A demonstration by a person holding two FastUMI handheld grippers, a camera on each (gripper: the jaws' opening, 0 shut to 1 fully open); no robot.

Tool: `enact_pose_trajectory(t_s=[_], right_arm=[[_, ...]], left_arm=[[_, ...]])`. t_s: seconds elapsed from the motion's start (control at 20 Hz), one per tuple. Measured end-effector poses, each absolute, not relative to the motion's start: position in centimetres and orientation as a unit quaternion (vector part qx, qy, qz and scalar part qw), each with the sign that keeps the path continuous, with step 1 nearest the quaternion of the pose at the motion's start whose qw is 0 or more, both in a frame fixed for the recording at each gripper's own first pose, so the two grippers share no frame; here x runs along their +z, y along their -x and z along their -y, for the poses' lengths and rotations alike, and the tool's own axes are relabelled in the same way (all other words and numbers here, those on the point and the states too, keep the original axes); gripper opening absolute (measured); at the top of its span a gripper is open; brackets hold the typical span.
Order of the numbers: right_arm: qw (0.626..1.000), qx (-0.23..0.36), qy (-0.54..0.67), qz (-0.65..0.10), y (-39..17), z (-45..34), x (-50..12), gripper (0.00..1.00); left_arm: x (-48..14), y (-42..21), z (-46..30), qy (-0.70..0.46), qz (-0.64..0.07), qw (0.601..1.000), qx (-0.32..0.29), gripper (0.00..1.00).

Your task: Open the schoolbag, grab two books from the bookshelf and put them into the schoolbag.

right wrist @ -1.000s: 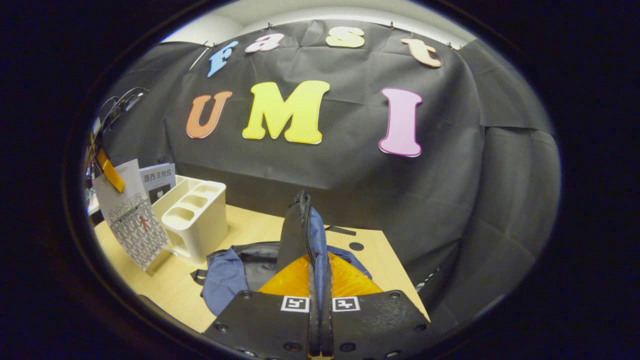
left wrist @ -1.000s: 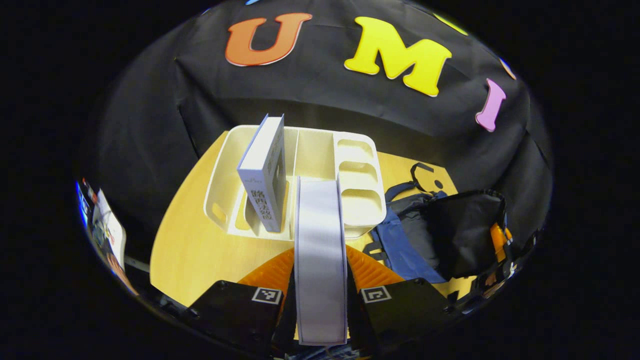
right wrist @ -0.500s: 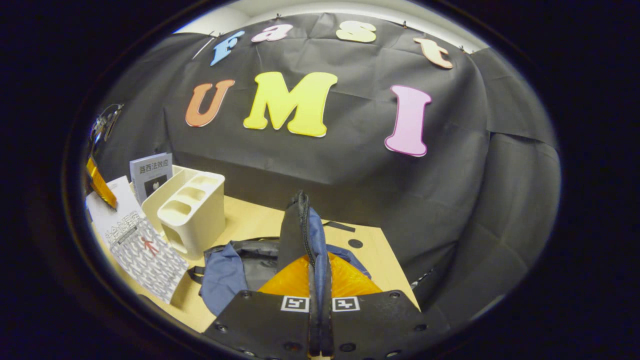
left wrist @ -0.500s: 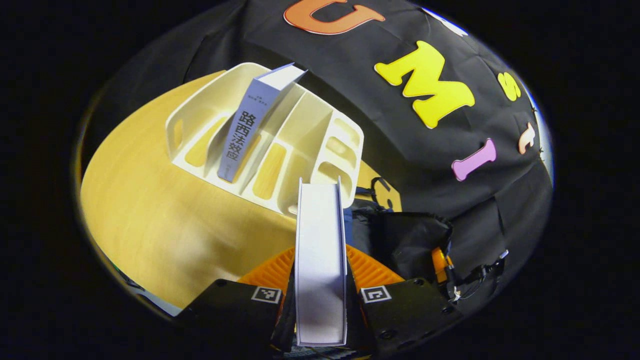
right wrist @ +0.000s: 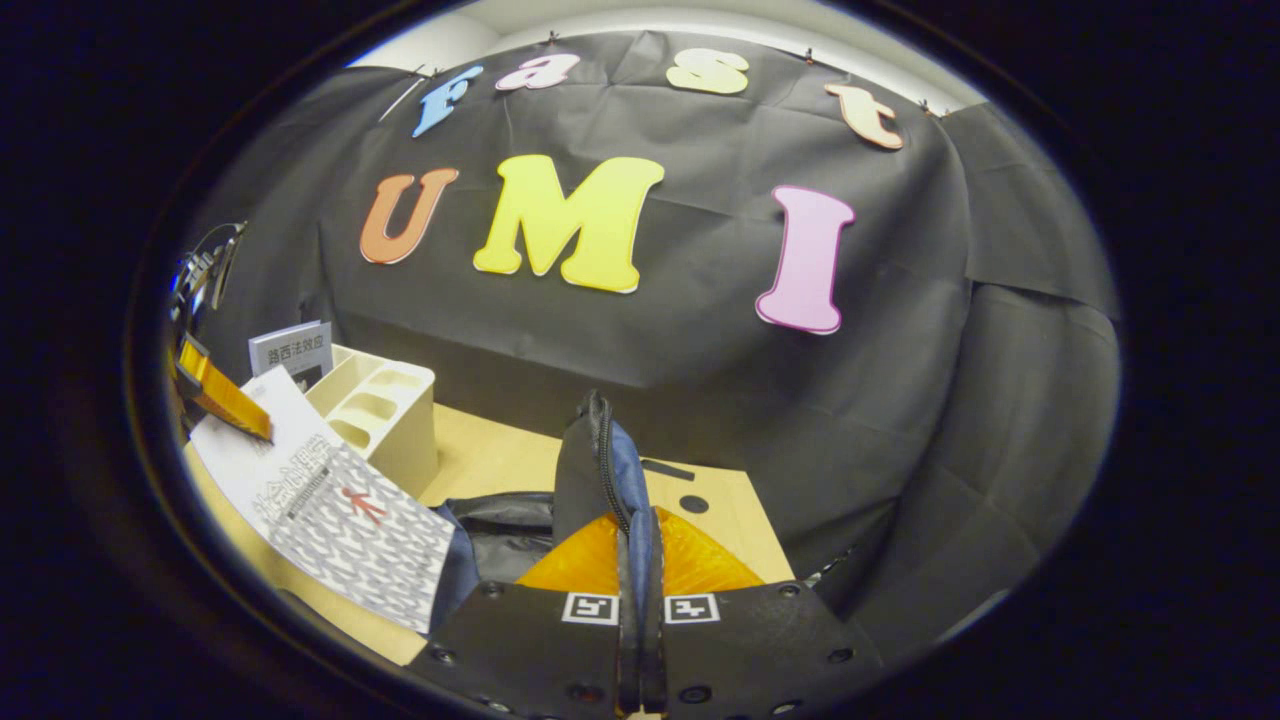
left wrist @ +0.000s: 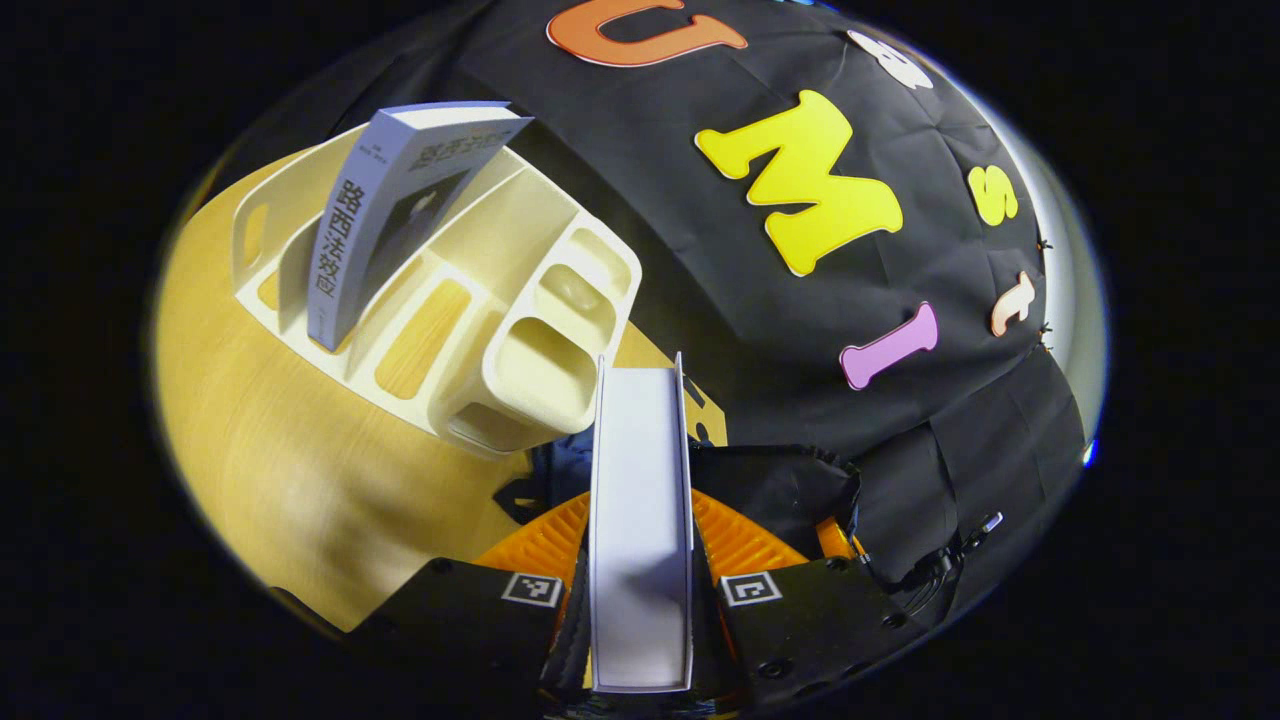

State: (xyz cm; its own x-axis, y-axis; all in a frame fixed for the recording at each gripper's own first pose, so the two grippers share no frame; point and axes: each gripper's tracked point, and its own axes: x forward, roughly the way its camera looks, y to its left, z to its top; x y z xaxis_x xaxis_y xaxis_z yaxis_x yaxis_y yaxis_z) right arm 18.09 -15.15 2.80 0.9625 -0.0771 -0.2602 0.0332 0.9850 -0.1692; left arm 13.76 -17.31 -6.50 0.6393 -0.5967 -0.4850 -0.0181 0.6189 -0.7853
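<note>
Clamping book: left gripper | right gripper pinching schoolbag | bookshelf: one book

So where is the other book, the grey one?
In the left gripper view, the grey paperback book leans in the cream plastic bookshelf, upper left on the wooden table.

Even overhead light, soft shadows on the table, strong fisheye bending at the rims, perhaps slightly blurred.
</note>
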Motion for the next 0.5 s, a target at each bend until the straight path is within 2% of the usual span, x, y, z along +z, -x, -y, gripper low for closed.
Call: enact_pose_trajectory(t_s=[0.5], right_arm=[[0.992, -0.020, 0.071, -0.107, -18.8, 15.7, 4.6, 0.02]], left_arm=[[-10.1, -18.0, 28.1, 0.422, -0.383, 0.800, -0.188, 0.43]])
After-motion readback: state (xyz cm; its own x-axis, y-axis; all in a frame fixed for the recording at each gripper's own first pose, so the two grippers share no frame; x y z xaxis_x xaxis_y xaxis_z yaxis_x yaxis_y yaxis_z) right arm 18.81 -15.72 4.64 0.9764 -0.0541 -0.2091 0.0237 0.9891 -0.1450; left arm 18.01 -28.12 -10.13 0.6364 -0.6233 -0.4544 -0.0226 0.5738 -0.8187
